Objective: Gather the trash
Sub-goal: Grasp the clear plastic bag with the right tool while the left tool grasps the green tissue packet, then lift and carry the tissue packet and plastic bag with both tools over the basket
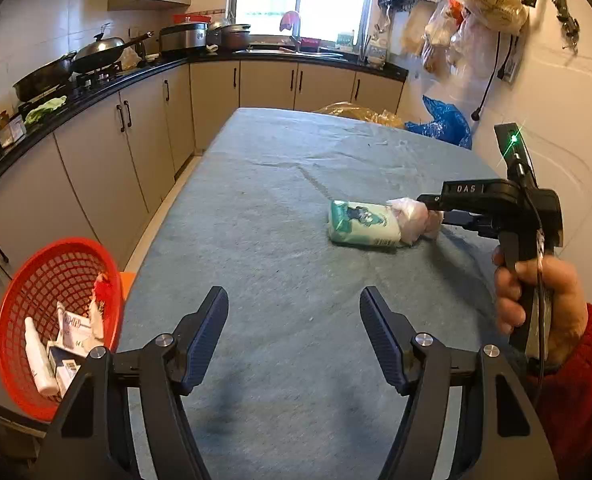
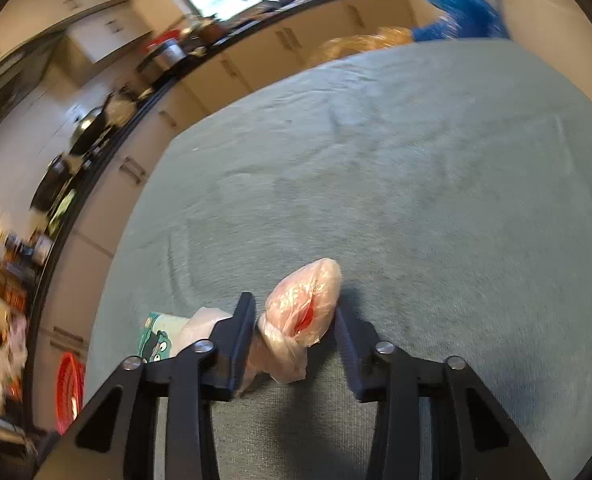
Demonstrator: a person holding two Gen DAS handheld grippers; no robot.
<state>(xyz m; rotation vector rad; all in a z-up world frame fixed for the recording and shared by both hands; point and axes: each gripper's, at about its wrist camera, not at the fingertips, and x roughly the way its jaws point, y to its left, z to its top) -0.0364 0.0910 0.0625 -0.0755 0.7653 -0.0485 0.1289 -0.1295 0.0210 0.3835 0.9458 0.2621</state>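
Observation:
A knotted pink plastic bag (image 2: 302,312) lies on the blue-grey cloth of the table (image 2: 416,200). It sits between the fingers of my right gripper (image 2: 294,304), and both pads touch its sides. A green-and-white tissue pack (image 1: 362,226) lies against the bag (image 1: 414,216) on its left. In the left wrist view the right gripper (image 1: 432,208) reaches in from the right, held by a hand in a red sleeve (image 1: 536,300). My left gripper (image 1: 294,320) stands open over bare cloth near the front edge, nothing between its fingers. A red mesh basket (image 1: 24,300) holding several bits of trash hangs off the table's left side.
Kitchen cabinets and a black counter (image 1: 96,92) with woks and pots run along the left and far side. A blue plastic bag (image 1: 444,124) and a yellow one (image 1: 356,112) sit past the table's far end. Filled bags hang on the right wall (image 1: 476,12).

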